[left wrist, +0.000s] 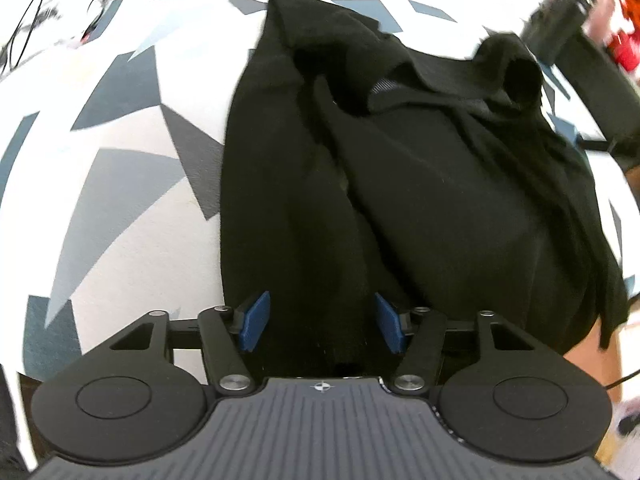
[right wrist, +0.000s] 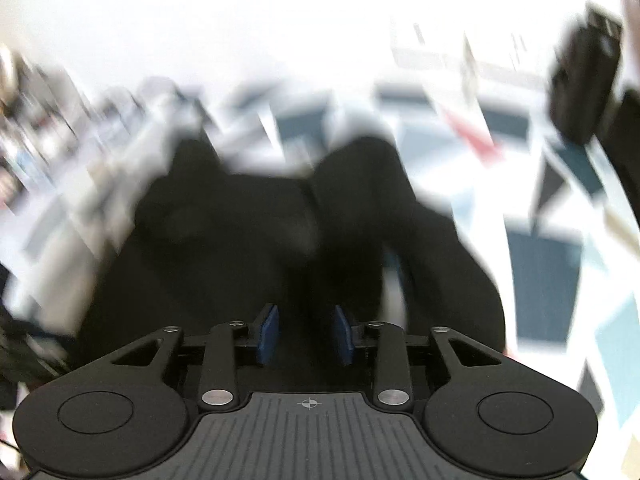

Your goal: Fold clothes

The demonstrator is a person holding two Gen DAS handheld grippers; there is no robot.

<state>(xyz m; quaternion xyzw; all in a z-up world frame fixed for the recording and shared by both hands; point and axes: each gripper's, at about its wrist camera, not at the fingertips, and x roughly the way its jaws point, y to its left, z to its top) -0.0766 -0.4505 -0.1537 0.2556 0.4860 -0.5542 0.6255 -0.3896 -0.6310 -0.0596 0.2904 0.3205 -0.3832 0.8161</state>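
Note:
A black garment point(left wrist: 400, 180) lies crumpled on a white cloth with grey and blue angular patches point(left wrist: 120, 140); a sleeve opening gapes at its far right. My left gripper point(left wrist: 322, 320) hovers over the garment's near edge, its blue pads point(left wrist: 254, 322) apart, with fabric below the gap and nothing pinched. The right wrist view is blurred. There the same black garment point(right wrist: 240, 220) spreads under my right gripper point(right wrist: 306, 334), whose blue pads point(right wrist: 268, 334) stand apart with only dark cloth behind the gap.
Thin black cables point(left wrist: 40, 28) lie on the patterned cloth at the far left. A dark blurred object point(left wrist: 560, 12) and red-orange clutter sit beyond the garment's far right corner. The patterned cloth point(right wrist: 540, 260) extends right of the garment.

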